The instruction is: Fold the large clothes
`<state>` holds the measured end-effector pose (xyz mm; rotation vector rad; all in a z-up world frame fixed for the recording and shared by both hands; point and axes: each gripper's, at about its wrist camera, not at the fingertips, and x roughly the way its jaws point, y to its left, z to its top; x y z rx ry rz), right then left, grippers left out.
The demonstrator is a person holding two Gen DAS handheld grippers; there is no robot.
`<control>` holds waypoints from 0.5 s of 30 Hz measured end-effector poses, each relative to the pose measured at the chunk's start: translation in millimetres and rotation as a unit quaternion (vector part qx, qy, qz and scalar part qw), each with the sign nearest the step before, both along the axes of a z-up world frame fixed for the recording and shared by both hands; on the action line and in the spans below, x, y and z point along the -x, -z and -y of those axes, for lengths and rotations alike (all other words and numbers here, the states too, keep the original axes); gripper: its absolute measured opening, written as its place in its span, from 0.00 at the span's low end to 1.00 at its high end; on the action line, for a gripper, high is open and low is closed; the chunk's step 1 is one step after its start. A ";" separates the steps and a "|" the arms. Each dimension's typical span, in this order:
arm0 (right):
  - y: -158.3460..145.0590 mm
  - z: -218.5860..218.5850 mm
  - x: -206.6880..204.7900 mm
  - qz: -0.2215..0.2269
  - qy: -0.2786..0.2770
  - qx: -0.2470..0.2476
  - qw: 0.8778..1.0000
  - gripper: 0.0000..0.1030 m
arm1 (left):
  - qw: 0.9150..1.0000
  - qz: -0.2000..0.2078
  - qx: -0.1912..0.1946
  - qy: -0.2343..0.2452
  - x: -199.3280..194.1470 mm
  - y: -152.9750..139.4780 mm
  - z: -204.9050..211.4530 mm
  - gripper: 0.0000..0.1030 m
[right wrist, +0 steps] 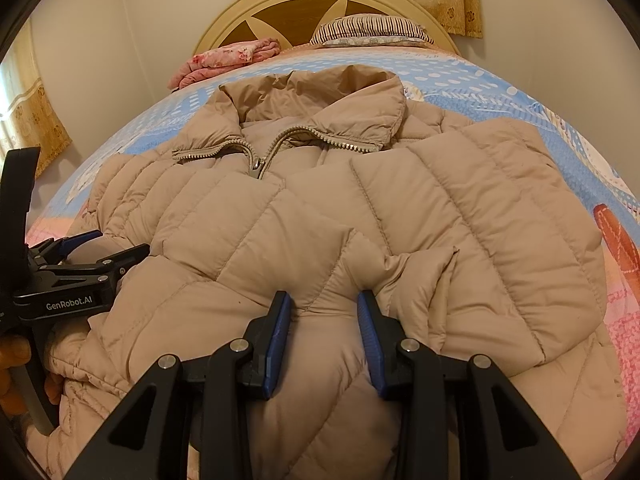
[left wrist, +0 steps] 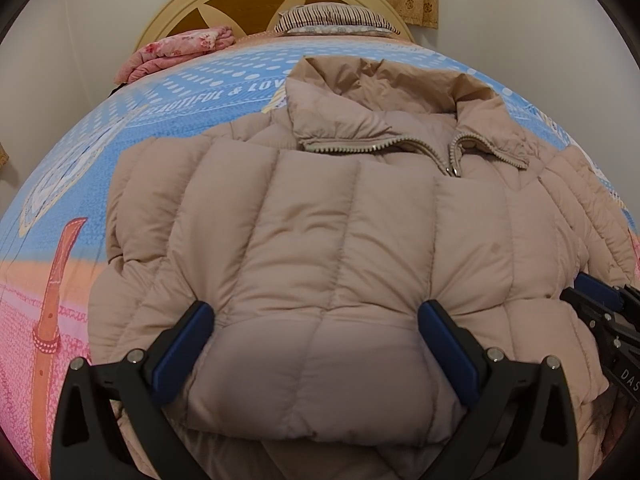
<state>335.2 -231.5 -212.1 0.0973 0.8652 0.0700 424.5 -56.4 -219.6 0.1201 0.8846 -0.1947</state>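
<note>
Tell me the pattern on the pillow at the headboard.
Dark and light stripes on the pillow, clearest in the right wrist view.

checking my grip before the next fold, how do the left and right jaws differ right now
The left gripper has its jaws spread wide around a broad bulge of the beige puffer jacket; the right gripper has its jaws much closer together, pinching a narrow ridge of the jacket. The left sits on smooth flat quilting, the right where folded layers bunch up. Both have blue pads on black arms and press into the jacket's near edge.
</note>
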 end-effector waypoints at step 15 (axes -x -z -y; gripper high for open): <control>-24.1 10.9 13.1 0.004 -0.058 -0.062 0.996 0.65 | 1.000 0.001 -0.002 0.025 7.2 -24.2 -10.9 1.00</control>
